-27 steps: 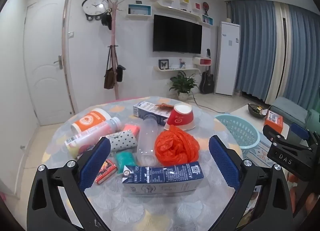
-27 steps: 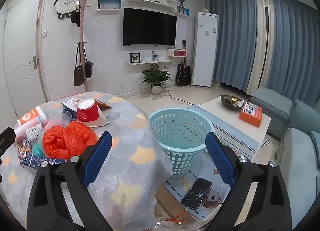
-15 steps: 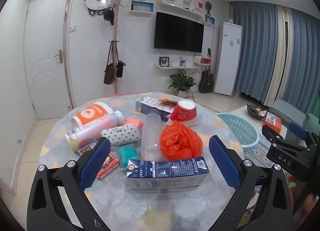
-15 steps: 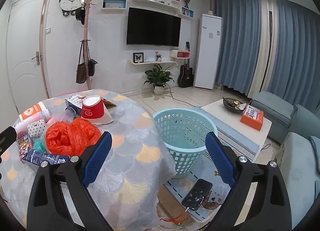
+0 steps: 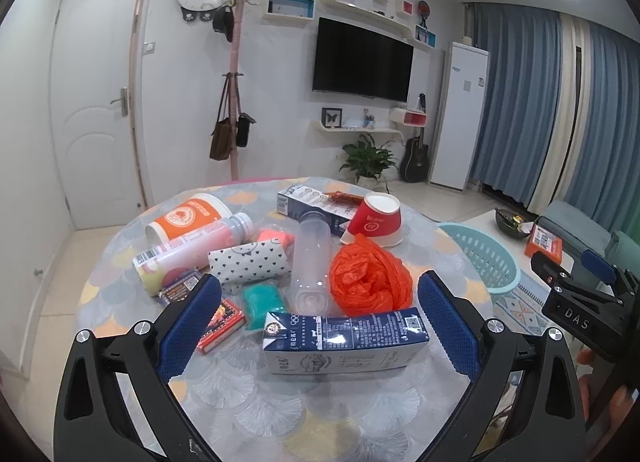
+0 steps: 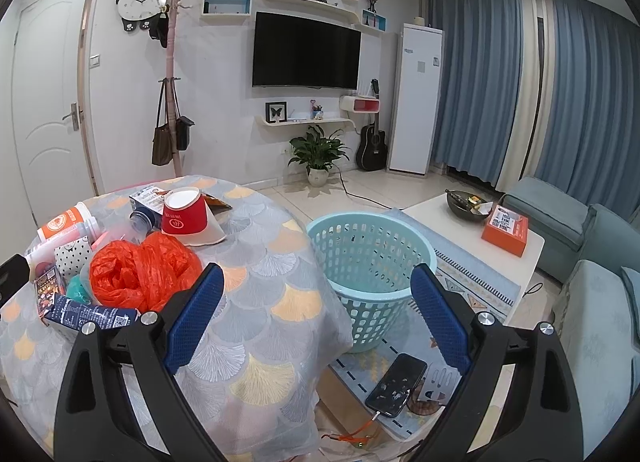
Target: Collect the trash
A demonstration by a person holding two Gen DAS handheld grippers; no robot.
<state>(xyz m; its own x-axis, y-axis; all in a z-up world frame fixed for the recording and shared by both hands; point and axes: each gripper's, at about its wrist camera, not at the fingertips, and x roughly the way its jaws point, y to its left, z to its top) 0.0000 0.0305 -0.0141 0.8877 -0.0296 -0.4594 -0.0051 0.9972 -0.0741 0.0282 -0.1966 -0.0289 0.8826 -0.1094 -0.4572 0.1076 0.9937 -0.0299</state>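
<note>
the task looks barely begun: both the left tongs point(image 5: 318, 316) and right tongs point(image 6: 316, 314) gape apart, holding nothing. the milk carton point(image 5: 344, 340), orange plastic bag point(image 5: 370, 282) and other trash lie on the tabletop point(image 6: 272, 286); the teal laundry basket point(image 6: 370, 262) right of it appears empty.

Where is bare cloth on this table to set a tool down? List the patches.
Free: the near edge in front of the milk carton, and the cloth between the orange bag and the table's basket-side edge. Crowded: from the carton back to the red cup.
</note>
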